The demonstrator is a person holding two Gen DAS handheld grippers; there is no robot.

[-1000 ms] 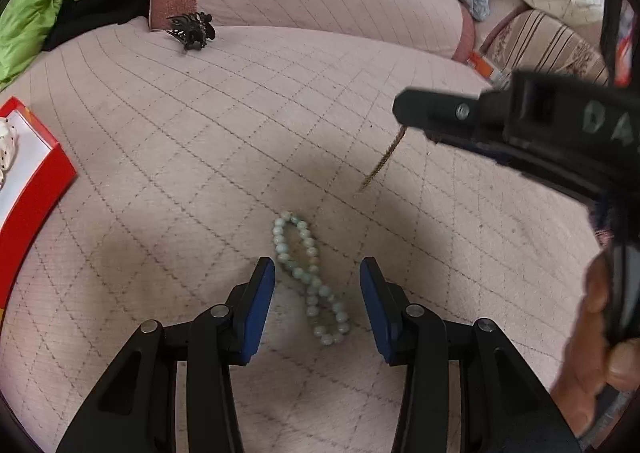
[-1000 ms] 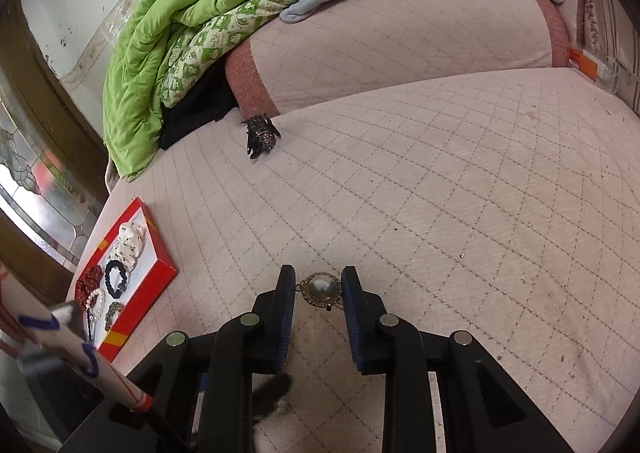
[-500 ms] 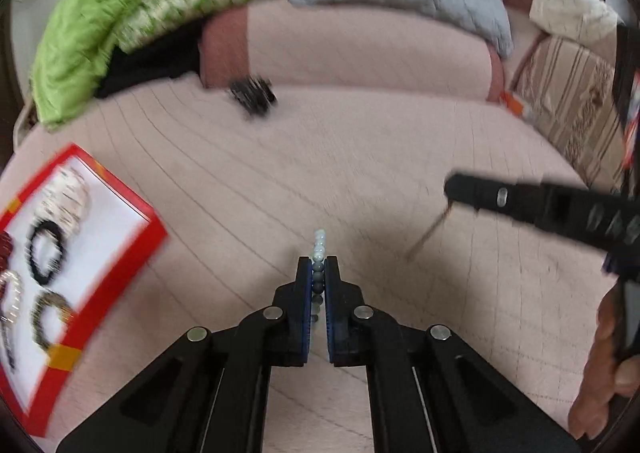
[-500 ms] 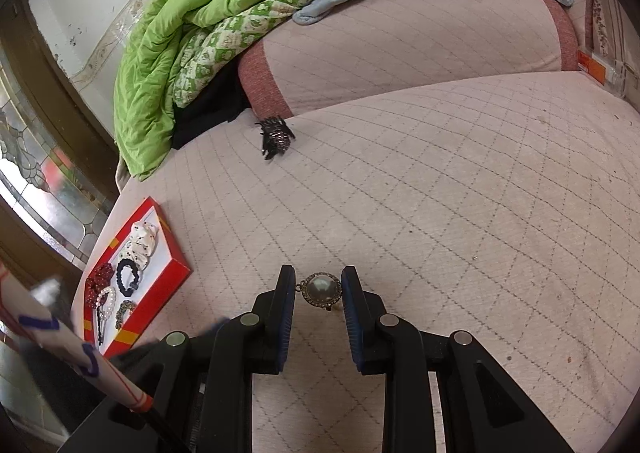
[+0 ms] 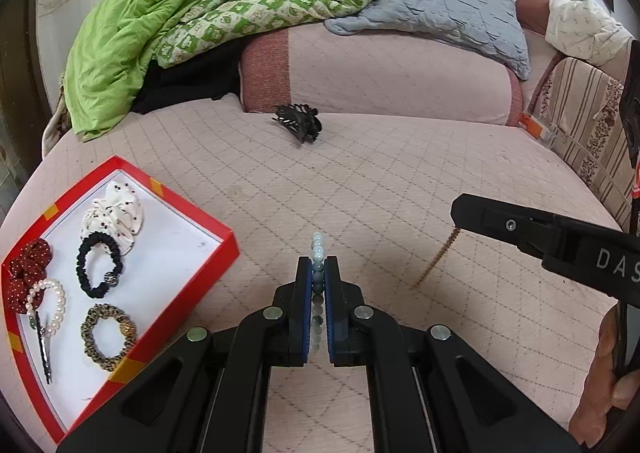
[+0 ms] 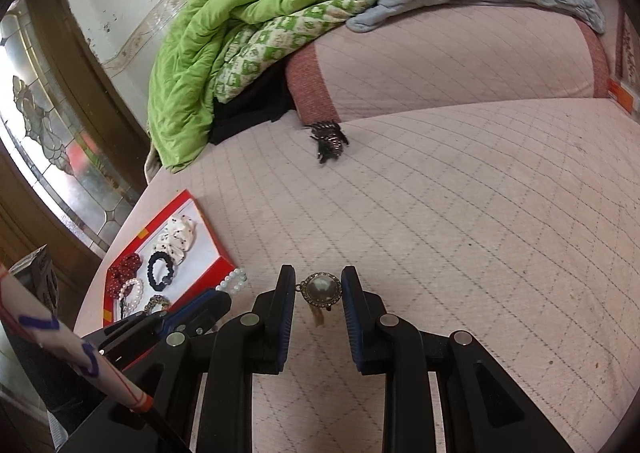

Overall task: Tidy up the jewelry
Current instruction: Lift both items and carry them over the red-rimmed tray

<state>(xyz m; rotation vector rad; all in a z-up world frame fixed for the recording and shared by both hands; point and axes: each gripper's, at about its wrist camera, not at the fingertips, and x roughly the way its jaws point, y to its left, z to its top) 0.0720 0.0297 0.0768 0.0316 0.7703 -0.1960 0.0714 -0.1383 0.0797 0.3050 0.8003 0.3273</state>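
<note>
Left tool [image 5: 318,285] is clamped tight on the pale green bead bracelet [image 5: 318,253]; a few beads stick out past the tips at frame centre, the rest run back between the pads. It is lifted off the quilted bed [image 5: 360,189], with the red tray [image 5: 224,241] at lower left of the frame, near but not beneath it.

Right tool [image 6: 319,289] is narrowed onto the pearl pendant [image 6: 321,289], pads touching its rim on both sides. In the left view a thin gold chain [image 5: 436,261] hangs loose from that tool, at the right of the frame.

The tray holds a white scrunchie [image 5: 114,213], black hair tie [image 5: 96,269], pearl bracelet [image 5: 46,303], a leopard scrunchie [image 5: 108,335] and a red one [image 5: 28,265]. A black hair claw [image 5: 298,123] lies on the bed in the upper middle, well apart.

Risks, in my judgement:
- The bracelet is held by a single row of round beads; a quick swing toward the tray could roll it out of the grip.
- The free bare patch in the tray is small; release over the rim would drop the bracelet on the bed.
- The dangling chain may snag on the quilt or left tool if the two cross.
</note>
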